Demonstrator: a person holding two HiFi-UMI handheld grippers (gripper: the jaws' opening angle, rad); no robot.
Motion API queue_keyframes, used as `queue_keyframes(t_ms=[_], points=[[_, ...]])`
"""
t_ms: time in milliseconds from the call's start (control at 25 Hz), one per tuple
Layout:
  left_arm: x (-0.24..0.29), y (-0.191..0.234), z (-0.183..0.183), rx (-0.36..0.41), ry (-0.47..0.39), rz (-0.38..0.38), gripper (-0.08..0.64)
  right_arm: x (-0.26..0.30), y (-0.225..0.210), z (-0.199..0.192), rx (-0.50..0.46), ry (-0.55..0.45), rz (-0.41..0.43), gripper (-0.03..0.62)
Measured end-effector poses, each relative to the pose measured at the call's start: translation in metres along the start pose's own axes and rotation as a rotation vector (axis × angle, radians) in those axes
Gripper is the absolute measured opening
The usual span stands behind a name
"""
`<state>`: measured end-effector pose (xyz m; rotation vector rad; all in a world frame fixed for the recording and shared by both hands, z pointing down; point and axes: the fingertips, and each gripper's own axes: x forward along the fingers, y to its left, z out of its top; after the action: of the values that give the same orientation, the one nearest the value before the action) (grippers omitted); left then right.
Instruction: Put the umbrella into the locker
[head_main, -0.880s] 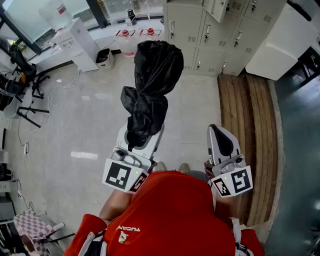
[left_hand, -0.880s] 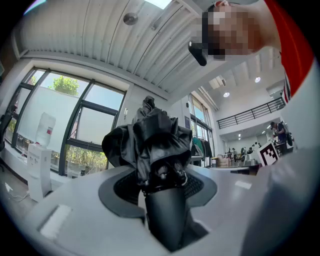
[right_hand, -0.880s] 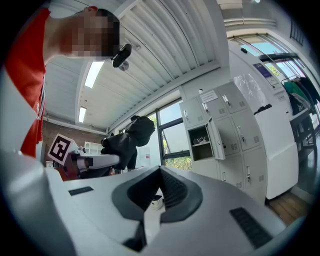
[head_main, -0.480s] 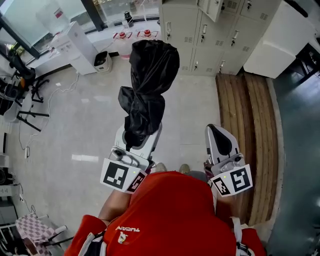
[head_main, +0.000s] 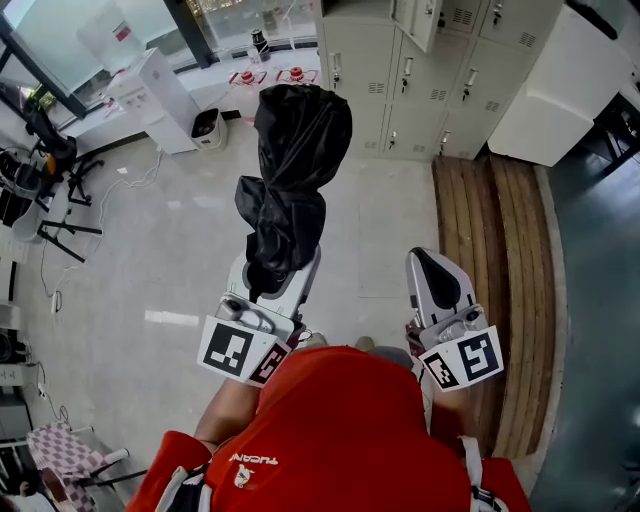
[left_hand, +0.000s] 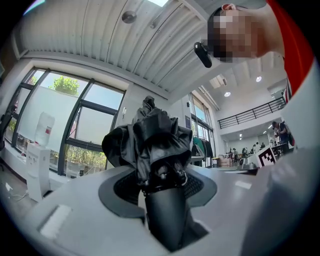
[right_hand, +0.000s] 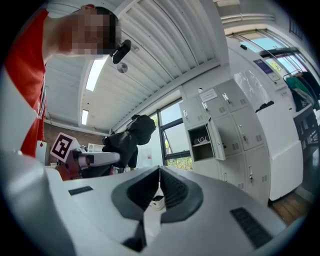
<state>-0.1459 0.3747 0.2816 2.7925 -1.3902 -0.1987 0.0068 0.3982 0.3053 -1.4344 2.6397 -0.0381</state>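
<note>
**Umbrella in L gripper, lockers ahead at 12–1 o'clock**

Room/surface: pale glossy tile floor (head_main: 170, 250), faint grid seams, soft glare patches. At 3 o'clock in head view, a strip of brown wood planks (head_main: 500, 250), long grain lines running toward the lockers. Bank of grey-white metal lockers (head_main: 400, 80) at 12–1 o'clock, flat doors w/ small vent slots and handles. One compartment (right_hand: 202, 142) stands open in R gripper view, its door (right_hand: 218, 137) swung out; something pale and coiled on its shelf, can't ID. Big white boxy cabinet (head_main: 550, 90) at 2 o'clock. White water dispenser (head_main: 160, 95) at 10–11 o'clock, small bin (head_main: 207, 122) just beside it. Tall dark-framed windows (left_hand: 55, 130); ribbed ceiling (right_hand: 165, 45).

Task item: black umbrella (head_main: 295, 160), folded, canopy a loose crumpled bundle of matte fabric, bulging at the far end and pinched mid-length. It sticks out toward 12 o'clock, well apart from the lockers.

Tools: L gripper (head_main: 280, 268), smooth white shell w/ dark ribbed pads, clamped on the umbrella's smooth dark handle. R gripper (head_main: 428, 262) at 4 o'clock, same build, jaw tips pressed together, nothing between. Both carry marker cubes. Person's red top (head_main: 340, 430) at 6 o'clock.
</note>
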Motion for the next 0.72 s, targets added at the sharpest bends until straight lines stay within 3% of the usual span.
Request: queue_keyframes(t_ms=[360,720], points=[[0.045,-0.020,-0.003,0.006,0.001,0.068,0.189,-0.002,-0.062,0.016,-0.029,-0.025,0.047,0.003],[0.068,-0.022,-0.008,-0.002,0.018,0.077,0.189,0.015,-0.081,0.023,-0.046,-0.045,0.071,0.003]])
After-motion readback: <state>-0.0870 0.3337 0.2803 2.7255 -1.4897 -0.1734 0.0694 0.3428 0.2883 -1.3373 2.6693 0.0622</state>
